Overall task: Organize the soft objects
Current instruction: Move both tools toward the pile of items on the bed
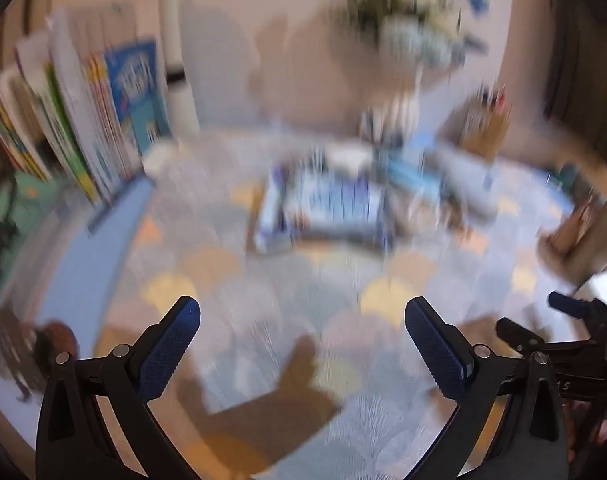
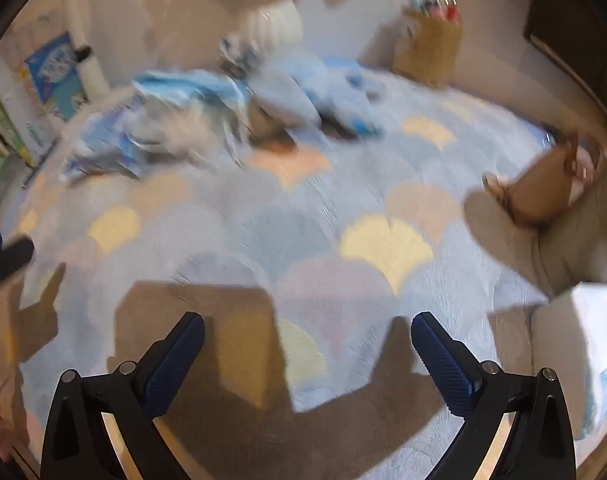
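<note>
Both views are blurred by motion. A heap of soft blue and white cloth things (image 2: 223,112) lies at the far side of a pastel scallop-patterned cloth (image 2: 303,232); in the left wrist view the same heap (image 1: 335,204) is ahead at centre. My left gripper (image 1: 303,320) stands open above the patterned cloth, nothing between its fingers. My right gripper (image 2: 307,336) is open too, over bare cloth, well short of the heap. The right gripper's fingers (image 1: 567,306) show at the right edge of the left wrist view.
A row of upright books (image 1: 87,120) stands at the left. A woven holder with pens (image 2: 429,48) is at the back right by the wall. A brown and beige soft thing (image 2: 543,196) lies at the right edge. A blurred plant (image 1: 407,12) hangs at the back.
</note>
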A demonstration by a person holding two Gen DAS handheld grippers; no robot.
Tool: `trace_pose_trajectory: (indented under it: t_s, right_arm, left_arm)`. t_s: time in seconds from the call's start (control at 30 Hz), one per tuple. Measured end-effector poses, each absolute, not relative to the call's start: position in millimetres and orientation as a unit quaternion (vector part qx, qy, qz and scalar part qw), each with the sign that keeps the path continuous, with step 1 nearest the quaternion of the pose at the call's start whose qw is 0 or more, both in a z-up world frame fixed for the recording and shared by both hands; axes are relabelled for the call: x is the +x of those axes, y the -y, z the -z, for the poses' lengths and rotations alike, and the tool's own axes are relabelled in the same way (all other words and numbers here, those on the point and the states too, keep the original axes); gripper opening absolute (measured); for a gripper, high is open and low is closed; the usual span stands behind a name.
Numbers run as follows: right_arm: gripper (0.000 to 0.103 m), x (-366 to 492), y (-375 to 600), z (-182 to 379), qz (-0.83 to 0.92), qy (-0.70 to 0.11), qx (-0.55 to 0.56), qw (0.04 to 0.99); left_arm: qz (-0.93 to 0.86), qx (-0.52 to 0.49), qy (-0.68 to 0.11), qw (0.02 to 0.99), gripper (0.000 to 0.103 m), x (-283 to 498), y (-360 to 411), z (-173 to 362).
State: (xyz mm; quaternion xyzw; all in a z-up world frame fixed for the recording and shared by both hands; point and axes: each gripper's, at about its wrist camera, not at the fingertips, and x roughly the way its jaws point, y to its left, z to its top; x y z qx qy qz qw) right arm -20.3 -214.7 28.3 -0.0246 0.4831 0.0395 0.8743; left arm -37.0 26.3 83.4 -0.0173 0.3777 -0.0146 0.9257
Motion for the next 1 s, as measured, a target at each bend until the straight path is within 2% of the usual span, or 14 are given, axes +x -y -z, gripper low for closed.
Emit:
trace_pose_trajectory:
  t_s: [0.07, 0.17, 0.33, 0.57, 1.0]
  right_arm:
    - [0.103, -24, 212, -49, -0.053, -0.437, -0.006, 0.898]
    - [0.103, -26, 207, -68, -0.067, -0.358, 0.011, 0.931]
    - [0.103, -15, 190, -54, -0.037, -0.353, -0.018, 0.935]
    - [0.103, -16, 190, -48, -0.034, -0.358, -0.037, 0.932]
    - [0.103, -13, 198, -44, -0.043, -0.372, -0.004, 0.927]
  left_arm:
    - [0.037, -0.025, -0.347, 0.937, 0.102, -35, -28, -94]
    - [0.037, -0.012, -0.337, 0.941, 0.102, -25, -23, -78]
    - [0.016, -0.012, -0.345, 0.938, 0.102, -17, -15, -35]
    - [0.014, -0.035, -0.344, 0.938, 0.102, -17, -25, -38]
    - [0.024, -0.035, -0.362, 0.931, 0.102, -12, -23, -33]
